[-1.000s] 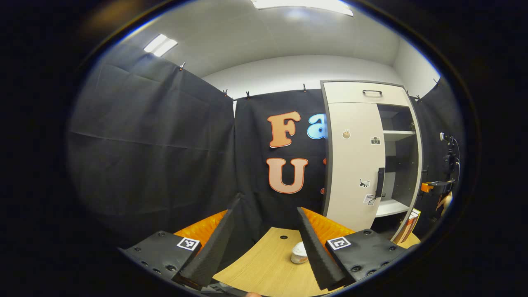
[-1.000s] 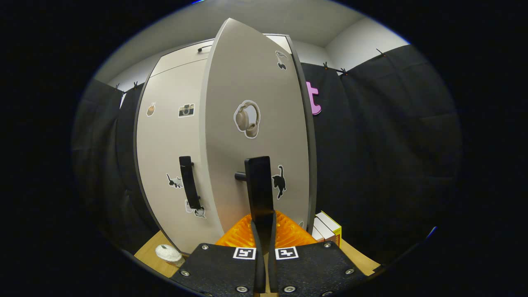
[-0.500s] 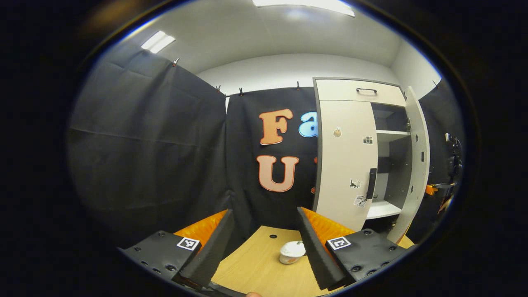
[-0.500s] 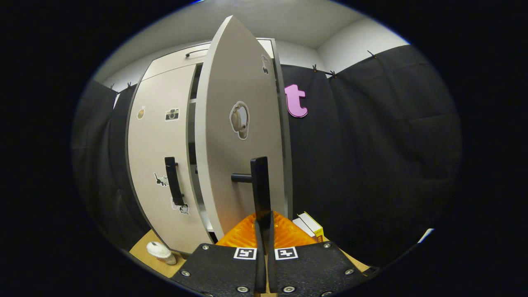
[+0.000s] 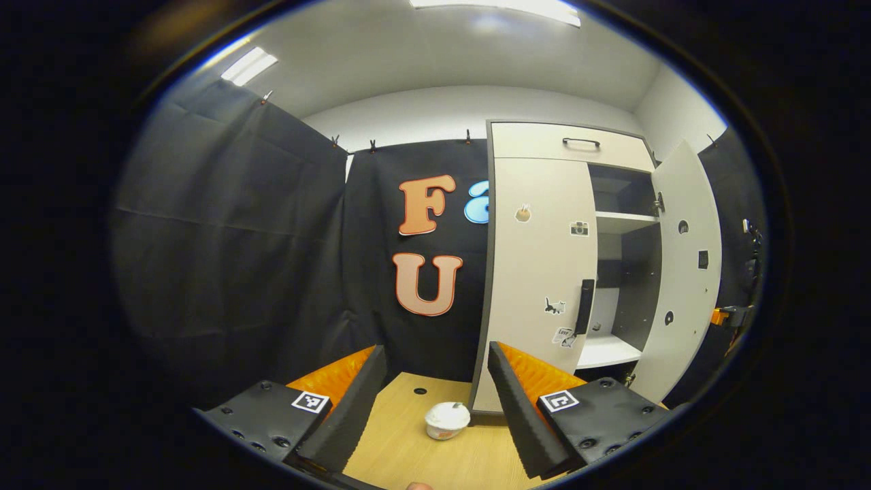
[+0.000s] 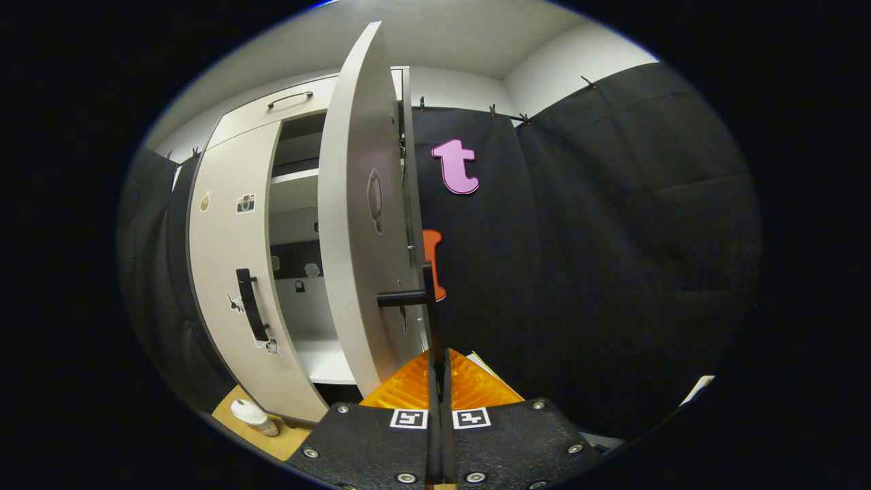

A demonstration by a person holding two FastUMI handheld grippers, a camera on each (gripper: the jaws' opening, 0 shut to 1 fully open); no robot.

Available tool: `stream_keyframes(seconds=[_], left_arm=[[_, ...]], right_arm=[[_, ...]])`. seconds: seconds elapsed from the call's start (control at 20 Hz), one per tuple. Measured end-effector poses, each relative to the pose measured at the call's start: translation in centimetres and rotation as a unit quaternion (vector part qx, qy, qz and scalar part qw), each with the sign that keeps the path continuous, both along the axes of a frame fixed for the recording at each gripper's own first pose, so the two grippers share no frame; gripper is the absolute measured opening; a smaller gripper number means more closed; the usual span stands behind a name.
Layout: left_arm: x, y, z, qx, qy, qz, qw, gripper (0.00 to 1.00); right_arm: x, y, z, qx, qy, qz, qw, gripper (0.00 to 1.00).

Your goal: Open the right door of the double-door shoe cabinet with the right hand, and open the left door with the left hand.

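The shoe cabinet stands on the table, cream with dark edging. Its left door (image 5: 544, 272) is closed, its black handle (image 5: 584, 306) untouched. Wide open, the right door (image 5: 684, 272) bares the shelves (image 5: 605, 350). My left gripper (image 5: 435, 350) is open and holds nothing, low over the table, short of the cabinet and to its left. In the right gripper view the right door (image 6: 354, 224) is nearly edge-on. My right gripper (image 6: 439, 354) is shut on that door's black handle (image 6: 427, 306). The left door (image 6: 231, 258) and its handle (image 6: 250, 313) lie to the left.
A small white cup (image 5: 447, 420) sits on the wooden table (image 5: 408, 456) just before the left door's foot; it also appears as the cup (image 6: 248, 415) at lower left. A drawer with a handle (image 5: 580, 142) tops the cabinet. Black cloth walls surround the booth.
The right door has swung much farther open with my right gripper on its handle. My left gripper has shifted so the cabinet sits more central and the cup nearer.
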State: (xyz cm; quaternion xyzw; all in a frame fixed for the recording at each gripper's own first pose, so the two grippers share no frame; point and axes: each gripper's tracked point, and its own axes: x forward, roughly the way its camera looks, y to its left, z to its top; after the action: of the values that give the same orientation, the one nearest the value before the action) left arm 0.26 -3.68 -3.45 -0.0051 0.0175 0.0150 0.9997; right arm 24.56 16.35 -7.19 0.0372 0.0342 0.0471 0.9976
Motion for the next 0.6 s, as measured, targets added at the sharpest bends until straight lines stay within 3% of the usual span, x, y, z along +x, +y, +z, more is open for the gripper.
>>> stream_keyframes(seconds=[0.2, 0.25, 0.4, 0.6], left_arm=[[1.7, -4.1, -0.8, -0.001, 0.007, -0.024, 1.0, 0.98], [2.2, -5.1, -1.0, -0.001, 0.008, -0.03, 1.0, 0.98], [3.8, -8.2, -1.5, -0.002, 0.016, -0.041, 0.999, 0.96], [5.8, -12.5, -1.5, -0.002, 0.015, -0.06, 0.998, 0.95]], right_arm=[[0.5, -0.7, 0.0, -0.009, -0.005, 0.011, 1.0, 0.04], [0.4, -1.0, 0.0, -0.004, -0.002, 0.012, 1.0, 0.0], [0.3, -2.0, 0.0, 0.001, -0.003, 0.007, 1.0, 0.0], [-0.3, -1.5, -0.2, 0.026, 0.008, 0.039, 0.999, 0.02]])
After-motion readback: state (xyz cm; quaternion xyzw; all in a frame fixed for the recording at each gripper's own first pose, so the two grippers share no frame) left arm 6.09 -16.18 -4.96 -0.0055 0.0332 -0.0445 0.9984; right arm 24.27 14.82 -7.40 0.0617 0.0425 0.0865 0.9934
